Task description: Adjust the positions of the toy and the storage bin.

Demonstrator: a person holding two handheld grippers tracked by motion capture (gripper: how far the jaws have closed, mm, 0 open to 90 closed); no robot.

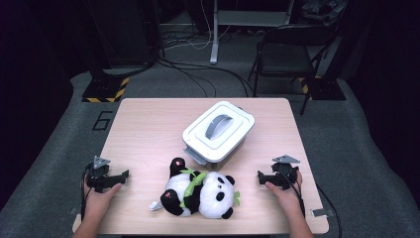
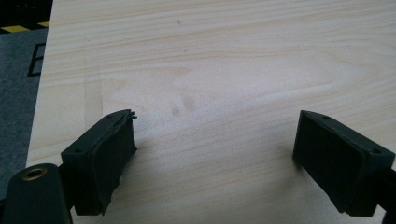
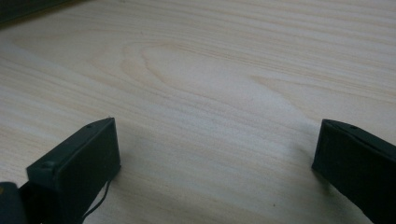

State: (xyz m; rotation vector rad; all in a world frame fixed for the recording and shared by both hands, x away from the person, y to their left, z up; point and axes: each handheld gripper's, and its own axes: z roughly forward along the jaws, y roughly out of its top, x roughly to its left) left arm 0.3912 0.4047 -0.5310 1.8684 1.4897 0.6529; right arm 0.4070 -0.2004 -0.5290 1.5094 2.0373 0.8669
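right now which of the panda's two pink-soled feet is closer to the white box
The upper pink-soled foot of the black and white plush panda, almost at the white lidded plastic box; the lower pink-soled foot lies nearer the table's front edge.

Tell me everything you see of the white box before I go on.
The white box looks like plastic, with rounded corners, a closed lid and a grey handle lying across the top. A grey latch shows at its near end. It stands skewed mid-table, and the toy panda's raised foot lies close to that latch; contact is unclear.
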